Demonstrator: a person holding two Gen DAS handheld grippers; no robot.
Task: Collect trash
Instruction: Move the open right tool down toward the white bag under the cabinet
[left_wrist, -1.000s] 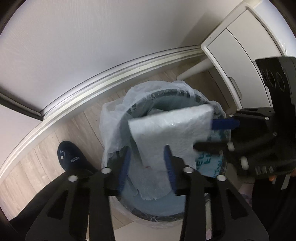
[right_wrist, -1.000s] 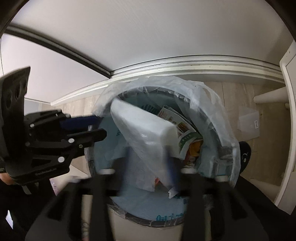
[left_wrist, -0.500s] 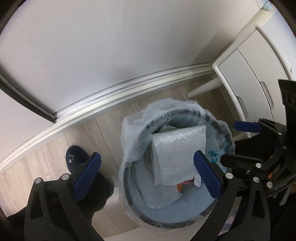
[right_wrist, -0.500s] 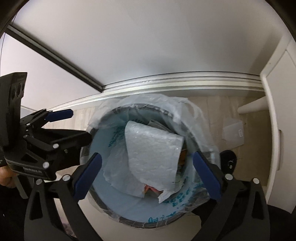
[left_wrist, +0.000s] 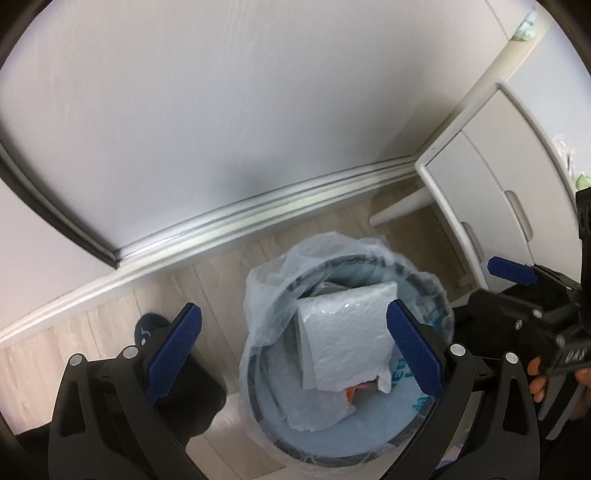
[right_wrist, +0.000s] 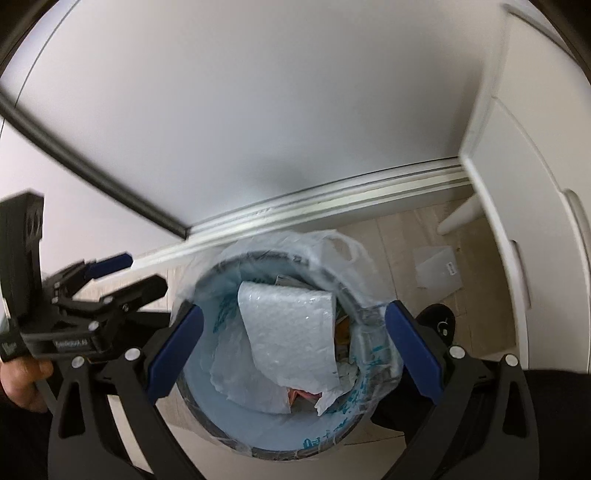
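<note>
Bin (left_wrist: 258, 402) sits directly below both claws, left claw (left_wrist: 293, 356) and right claw (right_wrist: 293, 354) spread wide and empty, the white wrap (left_wrist: 343, 332) lying inside it, slanting toward the wall.

Left gripper (left_wrist: 293, 354): matte black plastic frame, triangular cut-outs in each arm, round silver screw heads at the pivots. Fingers (left_wrist: 173, 352) carried blue ribbed pads. Right gripper (right_wrist: 293, 349) was the same build: black arms, silver screws, blue pads (right_wrist: 413, 350). Seen side-on from the other camera, each body had white lettering on the black housing, too blurred to read. The person wore dark clothing and navy slippers (left_wrist: 147, 328) with a small white face mark.
</note>
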